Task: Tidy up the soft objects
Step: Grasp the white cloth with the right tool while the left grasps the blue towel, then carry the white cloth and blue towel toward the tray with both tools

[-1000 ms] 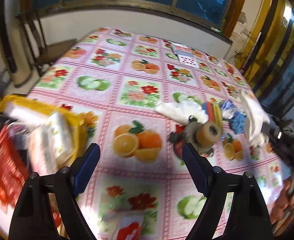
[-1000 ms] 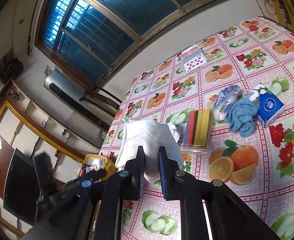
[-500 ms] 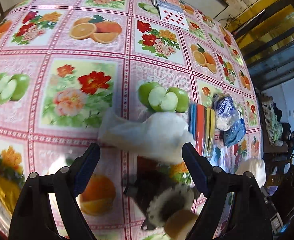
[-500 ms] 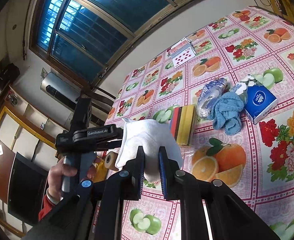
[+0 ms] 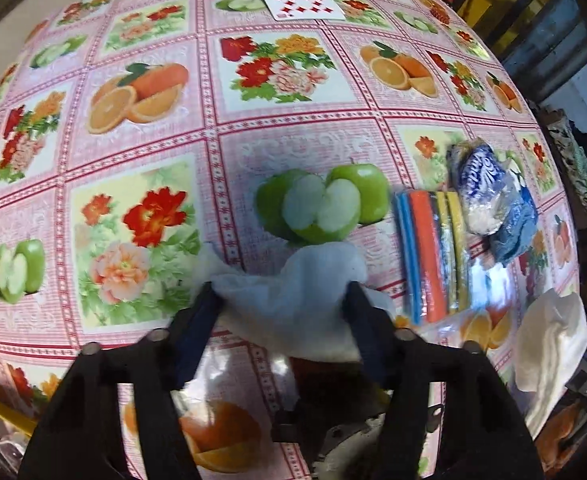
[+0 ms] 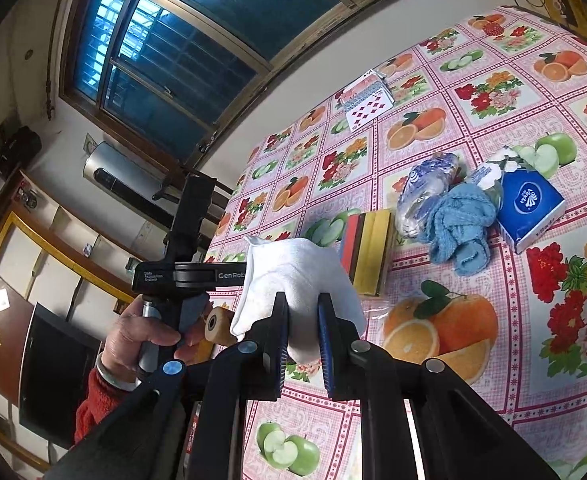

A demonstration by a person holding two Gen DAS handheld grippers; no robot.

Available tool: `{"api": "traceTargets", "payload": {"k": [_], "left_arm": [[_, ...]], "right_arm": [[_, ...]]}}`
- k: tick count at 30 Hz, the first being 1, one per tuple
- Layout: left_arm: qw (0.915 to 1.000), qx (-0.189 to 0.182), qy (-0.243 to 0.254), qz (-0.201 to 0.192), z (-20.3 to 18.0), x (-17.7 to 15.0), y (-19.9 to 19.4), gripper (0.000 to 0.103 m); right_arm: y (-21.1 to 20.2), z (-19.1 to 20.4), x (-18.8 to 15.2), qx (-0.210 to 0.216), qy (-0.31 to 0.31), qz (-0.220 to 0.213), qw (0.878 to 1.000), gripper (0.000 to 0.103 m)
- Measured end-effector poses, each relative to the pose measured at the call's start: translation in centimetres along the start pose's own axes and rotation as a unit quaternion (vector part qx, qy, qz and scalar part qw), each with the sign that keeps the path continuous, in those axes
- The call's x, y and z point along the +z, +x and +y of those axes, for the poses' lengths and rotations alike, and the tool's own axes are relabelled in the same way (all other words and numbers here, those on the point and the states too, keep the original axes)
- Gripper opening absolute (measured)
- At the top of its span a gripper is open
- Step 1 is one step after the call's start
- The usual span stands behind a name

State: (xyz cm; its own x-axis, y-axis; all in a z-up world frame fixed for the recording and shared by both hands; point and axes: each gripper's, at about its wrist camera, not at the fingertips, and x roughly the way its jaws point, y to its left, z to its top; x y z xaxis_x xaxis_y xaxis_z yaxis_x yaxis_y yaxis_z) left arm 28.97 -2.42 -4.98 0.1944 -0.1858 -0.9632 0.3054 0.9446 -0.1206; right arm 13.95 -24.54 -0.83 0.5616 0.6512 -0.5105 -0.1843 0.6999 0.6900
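1. Fruit-and-flower oilcloth [image 5: 293, 132] covers the whole table, with a tall window behind it in the right wrist view and playing cards [image 5: 297, 0] fanned out at the far edge.
2. Left gripper [image 5: 283, 292] is down low over a crumpled white cloth [image 5: 289, 300]; its two fingers stand fairly wide, one at each end of the bundle and touching it. Whether they are pinching yet, nobody can tell from this angle.
3. Right gripper [image 6: 302, 316] hangs above the table with a narrow gap, clamped on a folded white towel [image 6: 293, 276] that droops off both sides.
4. Over on the right of the table: a pack of colourful sponges [image 5: 433, 256], a blue-printed plastic bag [image 5: 481, 184] and a blue rag [image 6: 457, 220] touching one another, and a blue tissue box [image 6: 529, 204] just beside the rag.
5. Something dark with a roll of tape [image 6: 218, 326] sits close under the left gripper, partly hidden.
6. Risk one: those fingers span the cloth's ends, so closing may just fold it up and catch a thin edge, and it could slide out on the lift.
7. Risk two: the dark object is so near that the closing fingers might snag it along with the cloth.
8. Risk three: the right's towel is held by a small bite; a quick swing could shake it loose.
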Motion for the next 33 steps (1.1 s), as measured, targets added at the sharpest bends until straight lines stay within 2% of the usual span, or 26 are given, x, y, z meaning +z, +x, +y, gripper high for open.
{"api": "traceTargets", "payload": {"k": [3,6,12,17,22,26,33], "left_arm": [[0.9999,0.000,-0.011,-0.008,1.3,-0.3,-0.4,0.027],[0.9993,0.007,-0.023,-0.028,2.4,-1.1,-1.1,0.019],[0.9955,0.030,-0.050,-0.075,4.0,-3.5,-3.9,0.017],[0.9872,0.069,-0.057,-0.132,4.6,-6.7,-8.4,0.017],[0.9758,0.101,-0.062,-0.184,5.2,-11.1,-12.2,0.018],[0.9636,0.125,-0.078,-0.223,6.8,-16.1,-15.1,0.018],[0.9405,0.185,-0.116,-0.260,9.9,-24.4,-17.6,0.018]], "right_arm": [[0.0,0.2,-0.2,0.002,0.004,0.000,1.000,0.016],[-0.1,0.6,-0.4,0.004,0.004,-0.002,1.000,0.016],[-0.6,2.9,-0.6,0.015,-0.016,-0.008,1.000,0.015],[-0.4,6.0,-1.3,0.033,-0.037,-0.002,0.999,0.017],[0.6,10.0,-2.8,0.058,-0.065,0.014,0.996,0.017],[2.7,13.7,-4.7,0.080,-0.088,0.037,0.992,0.017],[7.2,20.4,-8.9,0.115,-0.133,0.090,0.980,0.016]]}}
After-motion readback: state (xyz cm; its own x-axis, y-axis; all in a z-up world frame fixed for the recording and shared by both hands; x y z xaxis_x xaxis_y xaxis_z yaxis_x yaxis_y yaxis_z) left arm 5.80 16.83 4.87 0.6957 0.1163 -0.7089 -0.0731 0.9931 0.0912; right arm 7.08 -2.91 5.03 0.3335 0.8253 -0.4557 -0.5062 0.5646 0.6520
